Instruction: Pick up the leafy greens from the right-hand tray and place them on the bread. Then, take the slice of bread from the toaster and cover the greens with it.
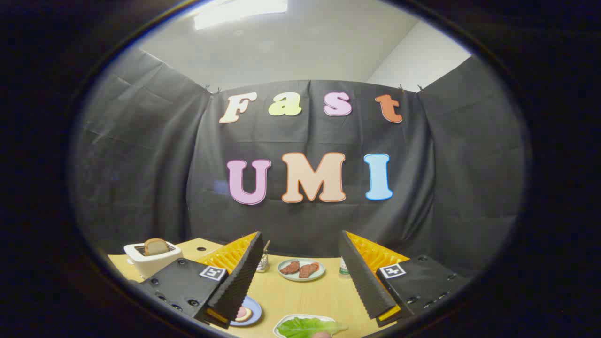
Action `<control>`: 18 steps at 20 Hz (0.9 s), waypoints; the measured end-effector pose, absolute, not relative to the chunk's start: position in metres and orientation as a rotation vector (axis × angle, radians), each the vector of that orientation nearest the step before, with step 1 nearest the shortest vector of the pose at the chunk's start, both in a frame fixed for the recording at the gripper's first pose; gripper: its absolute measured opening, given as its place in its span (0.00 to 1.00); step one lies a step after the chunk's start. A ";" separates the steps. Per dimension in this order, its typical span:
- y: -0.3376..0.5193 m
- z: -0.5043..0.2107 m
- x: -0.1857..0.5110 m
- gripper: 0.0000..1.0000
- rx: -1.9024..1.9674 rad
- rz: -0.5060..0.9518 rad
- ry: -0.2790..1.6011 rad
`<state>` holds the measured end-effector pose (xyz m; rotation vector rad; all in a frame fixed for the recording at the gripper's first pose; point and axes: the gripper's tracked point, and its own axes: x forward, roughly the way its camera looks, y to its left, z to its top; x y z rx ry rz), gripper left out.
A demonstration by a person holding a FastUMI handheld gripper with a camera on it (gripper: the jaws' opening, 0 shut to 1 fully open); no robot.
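My gripper (303, 277) is held above the wooden table, its two fingers spread wide apart with nothing between them. Below and between the fingers lies a leafy green (307, 326) on a white tray (281, 323). Beside the left finger sits a blue plate (253, 312) holding a slice of bread (242, 313) with a pink topping, partly hidden by that finger. A white toaster (151, 258) stands further left and beyond, with a slice of bread (155, 246) sticking up out of its slot.
Beyond the fingers, a pale green plate (301, 270) carries two pieces of brown meat. A small jar (263, 262) peeks out next to the left finger and a bottle (344, 267) next to the right one. The black cloth wall closes off the table's far side.
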<state>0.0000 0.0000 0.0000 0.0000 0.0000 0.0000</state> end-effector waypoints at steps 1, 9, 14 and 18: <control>-0.001 0.000 0.000 1.00 0.001 -0.002 -0.004; -0.007 0.000 -0.006 1.00 0.018 -0.002 0.004; -0.017 -0.003 -0.009 1.00 0.021 -0.013 0.009; -0.022 -0.007 -0.010 1.00 0.010 -0.007 0.020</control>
